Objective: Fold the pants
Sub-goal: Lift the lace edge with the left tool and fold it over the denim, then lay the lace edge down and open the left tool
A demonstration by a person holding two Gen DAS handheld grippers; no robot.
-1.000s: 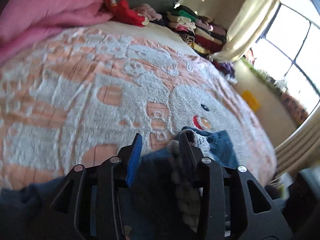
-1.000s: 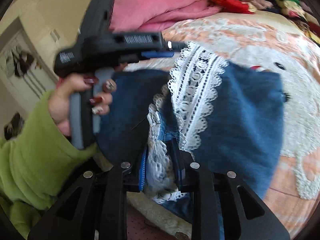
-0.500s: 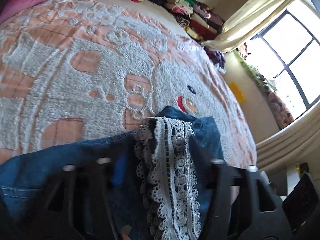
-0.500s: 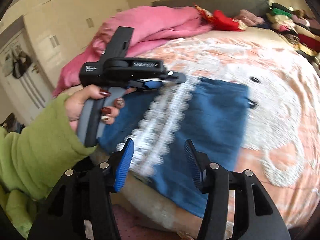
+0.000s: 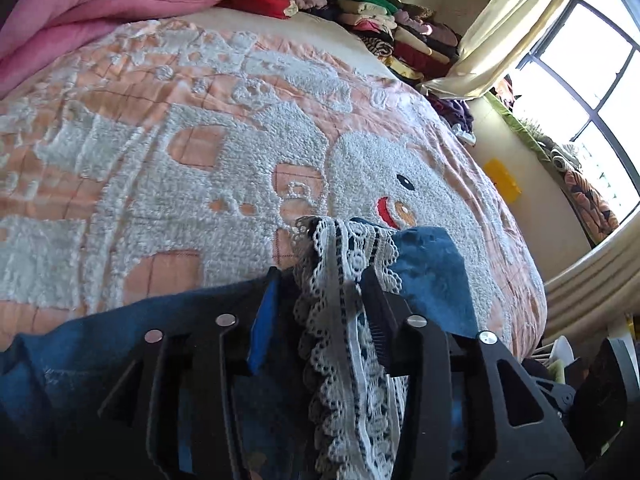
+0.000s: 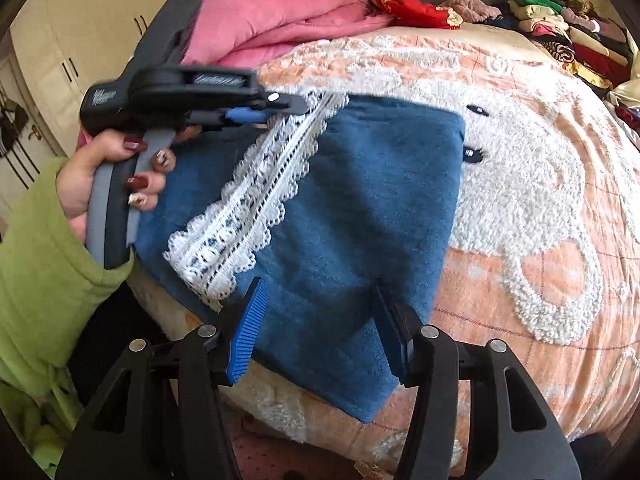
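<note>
The blue pants [image 6: 360, 208] lay folded on the peach-and-white bedspread [image 6: 540, 220], at the near edge of the bed, directly ahead of the right claw [image 6: 320, 320]. That claw stood spread, both fingers apart above the cloth and gripping nothing; the near corner of the pants hung past the mattress edge between and below its fingers.

The left claw [image 5: 320, 304] was also parted, its fingers standing either side of the white lace trim [image 5: 348, 320], which ran up between them without being pinched, so far as its own camera showed. In the right wrist view the left claw [image 6: 276, 106] appeared ahead and to the left of the right claw, at the far end of the lace strip [image 6: 252, 208], held by a hand [image 6: 100, 176] in a green sleeve.

A pink quilt [image 6: 280, 16] was heaped beyond the left claw, and stacked clothes [image 5: 400, 28] lay far ahead to its right, near the curtain [image 5: 512, 28].
</note>
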